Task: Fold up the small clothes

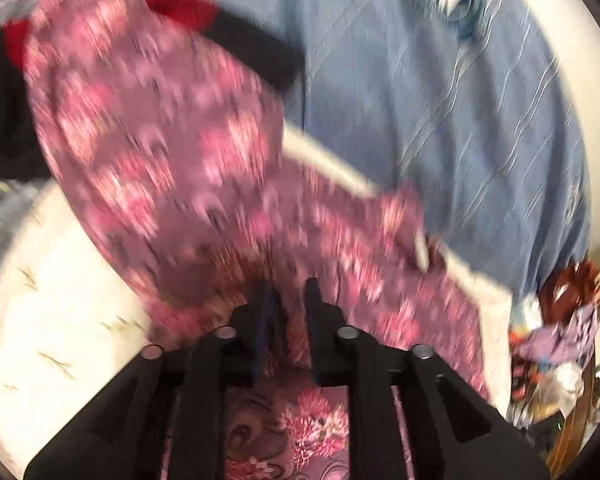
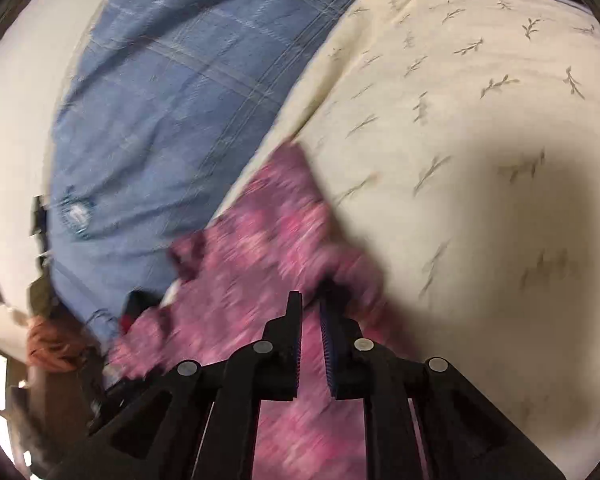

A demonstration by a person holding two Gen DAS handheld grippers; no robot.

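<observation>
Currently mid-fold on a pink floral garment, which lies on a cream leaf-print bedspread beside a blue quilt.

Left gripper: jaws narrow, with floral cloth bunched between the fingers; it appears pinched, though blur hides the pad contact. The garment fans out from the tips toward 11 o'clock, where it overlaps a red and black item.

Right gripper: jaws nearly closed on a fold of the same cloth, which runs from the tips toward 11 o'clock.

Judgement: both ends gripped, cloth being carried over. The next move calls for aligning the edges, laying the layer flat, then releasing.
</observation>
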